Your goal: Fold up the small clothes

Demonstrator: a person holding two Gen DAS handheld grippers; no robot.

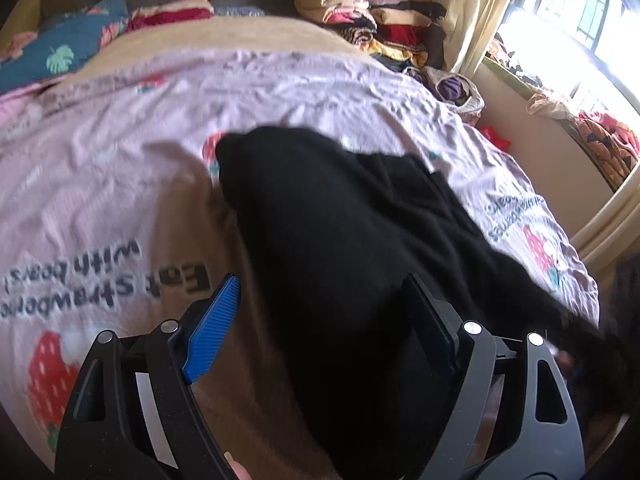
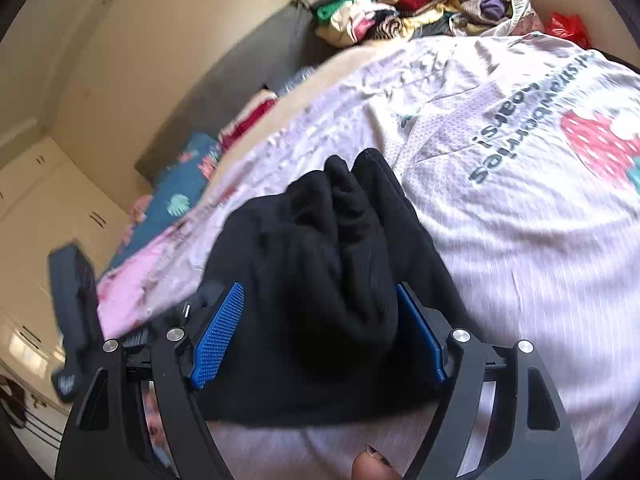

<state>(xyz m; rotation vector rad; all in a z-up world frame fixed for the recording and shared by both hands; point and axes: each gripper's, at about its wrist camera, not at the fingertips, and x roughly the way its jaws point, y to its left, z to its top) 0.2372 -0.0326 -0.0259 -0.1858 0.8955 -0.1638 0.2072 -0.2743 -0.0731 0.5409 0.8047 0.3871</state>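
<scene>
A black garment [image 1: 340, 232] lies bunched on the pink strawberry bedsheet [image 1: 120, 168]. My left gripper [image 1: 320, 312] is open, its blue pads spread wide, with the garment's near part lying between them. In the right wrist view the same black garment [image 2: 332, 248] is gathered in folds between the wide-spread pads of my right gripper [image 2: 320, 320], which is open. The cloth touches the right pad; a gap shows at the left pad. The sheet [image 2: 500, 220] spreads to the right.
A pile of folded and loose clothes [image 1: 360, 20] sits at the bed's far corner near a curtain and window [image 1: 580, 20]. A blue floral pillow [image 1: 60, 48] lies at the far left. The other gripper's dark body [image 2: 76, 304] shows at the left.
</scene>
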